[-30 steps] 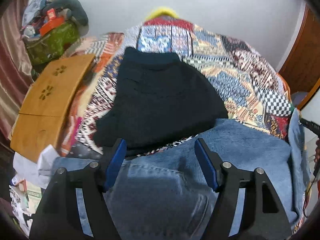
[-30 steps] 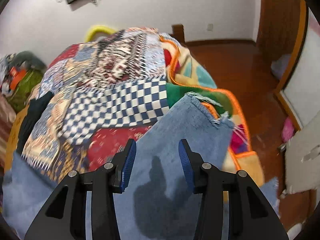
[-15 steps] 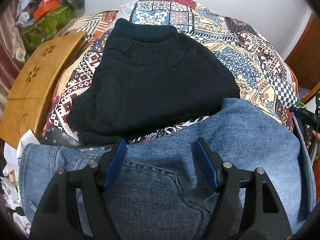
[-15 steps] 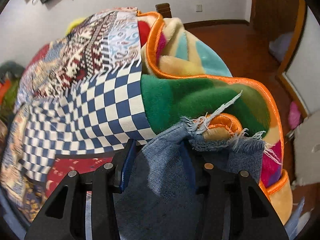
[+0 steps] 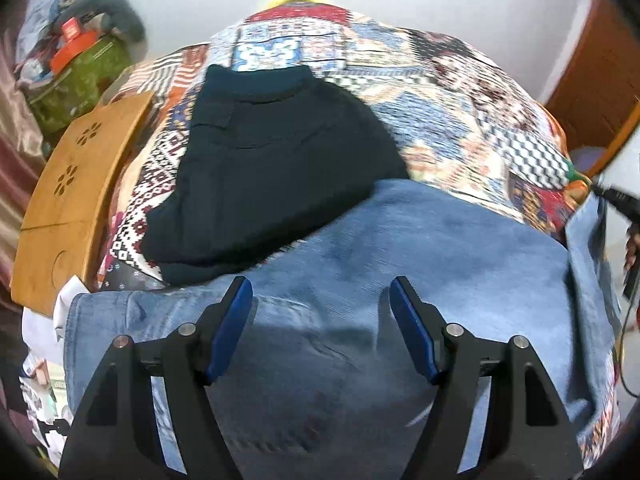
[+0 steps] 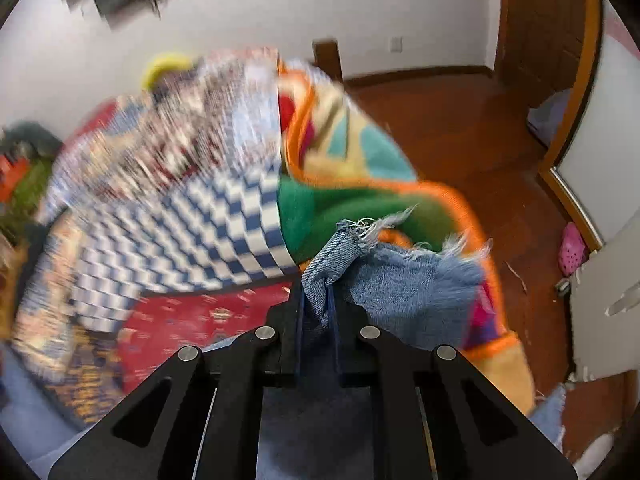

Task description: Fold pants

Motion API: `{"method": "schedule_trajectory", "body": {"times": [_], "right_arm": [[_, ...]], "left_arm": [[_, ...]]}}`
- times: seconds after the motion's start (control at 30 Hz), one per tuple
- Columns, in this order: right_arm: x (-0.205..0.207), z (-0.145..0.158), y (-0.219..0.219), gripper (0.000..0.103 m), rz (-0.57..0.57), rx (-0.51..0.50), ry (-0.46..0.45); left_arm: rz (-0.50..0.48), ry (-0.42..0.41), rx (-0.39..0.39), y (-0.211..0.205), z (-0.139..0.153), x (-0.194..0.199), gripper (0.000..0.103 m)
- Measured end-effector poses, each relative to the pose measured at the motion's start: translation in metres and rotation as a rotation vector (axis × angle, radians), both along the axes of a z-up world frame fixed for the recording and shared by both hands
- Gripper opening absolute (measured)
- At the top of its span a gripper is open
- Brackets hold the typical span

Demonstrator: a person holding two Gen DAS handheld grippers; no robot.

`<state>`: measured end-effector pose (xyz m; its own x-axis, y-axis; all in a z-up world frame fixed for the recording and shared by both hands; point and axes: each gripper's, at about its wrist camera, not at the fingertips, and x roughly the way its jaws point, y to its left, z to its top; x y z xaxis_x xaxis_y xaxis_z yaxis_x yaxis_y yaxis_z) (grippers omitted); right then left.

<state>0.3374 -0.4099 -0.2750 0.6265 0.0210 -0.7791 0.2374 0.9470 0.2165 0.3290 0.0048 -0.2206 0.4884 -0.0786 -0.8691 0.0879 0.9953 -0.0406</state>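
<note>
From the left wrist view, the left tongs (image 5: 321, 300) are hanging released, blue pads wide apart, just above the seat of the jeans (image 5: 400, 272), which are lying spread across the near edge of the bed (image 5: 460, 92). Nothing is sitting between the pads. Compared with half a second ago, this view is pulling back a little, so more wall is showing above the bed. Black pants (image 5: 272, 168) are lying already folded farther back on the patchwork quilt (image 5: 500, 120), their near edge touching the jeans. A wooden board (image 5: 80, 184) is resting beside the bed at left, with a heap of bags behind it. At the far right edge, a jeans leg is being lifted by the other tool. From the right wrist view, the right tongs (image 6: 318, 308) have just been closing and are now clenched on the frayed hem (image 6: 348, 248) of a jeans leg, the cloth bunching up between the pads. That grip probably means the leg is ready to be carried over for the first fold. Behind the hem, a bright blanket (image 6: 360, 200) with an orange border is draping off the bed. The floor (image 6: 460, 120) is dark red wood, the walls white, and a wooden door is standing at right.
</note>
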Motion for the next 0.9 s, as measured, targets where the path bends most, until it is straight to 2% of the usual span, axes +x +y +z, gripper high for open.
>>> {"method": "schedule_trajectory", "body": {"times": [0.17, 0.23, 0.33, 0.4, 0.47, 0.53, 0.6, 0.77, 0.9], "right_arm": [[-0.063, 0.076, -0.03, 0.009, -0.002, 0.046, -0.159], [-0.08, 0.097, -0.039, 0.009, 0.003, 0.041, -0.205], [-0.118, 0.12, -0.057, 0.009, 0.014, 0.02, -0.27], [-0.141, 0.124, -0.068, 0.009, 0.015, 0.0, -0.283], [-0.151, 0.114, -0.079, 0.009, 0.013, 0.004, -0.256], [-0.159, 0.091, -0.087, 0.009, 0.005, 0.011, -0.202], [-0.163, 0.063, -0.09, 0.009, -0.004, 0.023, -0.139], [-0.183, -0.006, -0.093, 0.009, -0.036, 0.039, 0.009], [-0.196, -0.035, -0.094, 0.009, -0.058, 0.056, 0.087]], "left_arm": [[-0.086, 0.045, 0.021, -0.035, -0.002, -0.016, 0.071], [-0.116, 0.073, 0.012, -0.048, -0.003, -0.022, 0.071], [-0.15, 0.088, 0.001, -0.067, -0.003, -0.034, 0.071], [-0.19, 0.071, 0.041, -0.086, -0.001, -0.046, 0.073], [-0.227, 0.061, 0.062, -0.102, -0.002, -0.055, 0.074], [-0.249, 0.05, 0.071, -0.114, -0.002, -0.063, 0.074], [-0.249, 0.038, 0.083, -0.121, -0.002, -0.068, 0.074], [-0.219, 0.046, 0.043, -0.122, -0.004, -0.068, 0.075], [-0.211, 0.021, 0.044, -0.122, -0.004, -0.073, 0.076]]}}
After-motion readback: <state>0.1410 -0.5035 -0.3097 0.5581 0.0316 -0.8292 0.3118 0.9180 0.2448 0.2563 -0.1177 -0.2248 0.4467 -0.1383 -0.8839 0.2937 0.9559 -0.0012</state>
